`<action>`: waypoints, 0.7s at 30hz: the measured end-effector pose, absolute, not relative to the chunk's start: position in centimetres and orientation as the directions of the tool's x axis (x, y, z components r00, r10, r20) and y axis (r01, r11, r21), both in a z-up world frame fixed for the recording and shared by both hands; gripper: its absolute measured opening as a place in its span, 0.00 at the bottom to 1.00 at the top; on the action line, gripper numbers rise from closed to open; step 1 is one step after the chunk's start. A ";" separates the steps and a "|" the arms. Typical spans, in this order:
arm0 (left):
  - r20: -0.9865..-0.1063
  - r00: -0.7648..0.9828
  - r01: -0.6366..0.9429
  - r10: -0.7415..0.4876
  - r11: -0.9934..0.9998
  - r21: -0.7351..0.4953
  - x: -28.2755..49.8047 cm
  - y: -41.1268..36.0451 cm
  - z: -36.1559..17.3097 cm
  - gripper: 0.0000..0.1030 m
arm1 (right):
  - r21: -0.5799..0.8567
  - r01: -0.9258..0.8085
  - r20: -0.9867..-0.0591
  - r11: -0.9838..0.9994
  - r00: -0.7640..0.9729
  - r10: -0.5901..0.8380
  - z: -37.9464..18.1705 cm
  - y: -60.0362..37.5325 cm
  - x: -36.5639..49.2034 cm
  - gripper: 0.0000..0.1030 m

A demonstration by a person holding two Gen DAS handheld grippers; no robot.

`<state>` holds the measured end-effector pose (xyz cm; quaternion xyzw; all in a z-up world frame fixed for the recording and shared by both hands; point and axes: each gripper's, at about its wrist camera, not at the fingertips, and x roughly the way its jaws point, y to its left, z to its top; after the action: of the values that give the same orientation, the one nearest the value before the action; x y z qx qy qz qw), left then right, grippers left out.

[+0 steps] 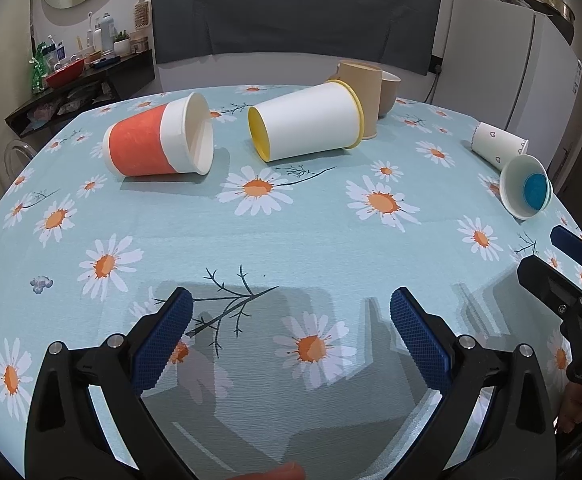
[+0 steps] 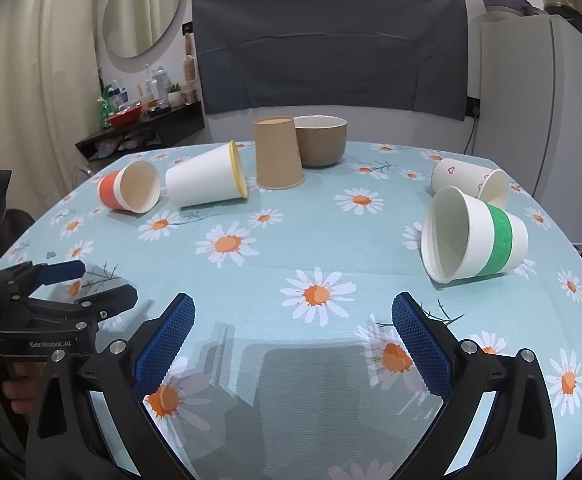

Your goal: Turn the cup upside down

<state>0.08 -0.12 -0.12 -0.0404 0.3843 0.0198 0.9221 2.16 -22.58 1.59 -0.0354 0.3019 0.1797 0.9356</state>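
Several paper cups lie on their sides on the daisy tablecloth [image 1: 291, 240]. An orange-banded cup [image 1: 159, 142] lies at the far left, also in the right wrist view [image 2: 131, 187]. A white cup with yellow rim [image 1: 307, 122] lies beside it [image 2: 207, 178]. A brown cup [image 2: 278, 154] stands upside down. A green-banded cup [image 2: 473, 234] lies at the right, seen in the left wrist view [image 1: 525, 187]. A heart-print cup [image 2: 471, 180] lies behind it. My left gripper [image 1: 291, 332] is open and empty near the front edge. My right gripper [image 2: 293, 340] is open and empty.
A brown bowl [image 2: 321, 140] stands upright behind the brown cup. A white fridge [image 2: 531, 100] stands at the right, a cluttered dark shelf [image 2: 143, 120] at the left. The right gripper shows in the left wrist view [image 1: 571, 276], the left gripper in the right wrist view [image 2: 63, 292].
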 end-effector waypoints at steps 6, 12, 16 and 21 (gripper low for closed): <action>-0.711 0.704 -0.062 0.007 0.997 -0.052 0.1 -0.2 -0.1 0.94 | 0.041 -0.359 -0.578 0.933 0.753 0.315 1.6 -22.5 2.1 0.92; -0.710 0.704 -0.065 0.007 0.996 -0.055 0.1 -0.2 -0.2 0.94 | 0.032 -0.367 -0.577 0.930 0.753 0.317 1.6 -22.3 2.0 0.92; -0.714 0.700 -0.067 -0.002 0.995 -0.069 0.2 0.0 -0.2 0.94 | 0.011 -0.381 -0.581 0.924 0.750 0.316 1.8 -22.0 2.0 0.92; -0.724 0.689 -0.066 -0.015 0.994 -0.083 0.5 0.6 -0.3 0.94 | 0.040 -0.418 -0.591 0.907 0.723 0.359 3.1 -21.7 2.6 0.92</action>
<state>0.52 0.57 -0.28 -0.0511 0.3940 0.0138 0.9176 2.62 -21.69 3.11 -0.0479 0.3078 0.2097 0.9268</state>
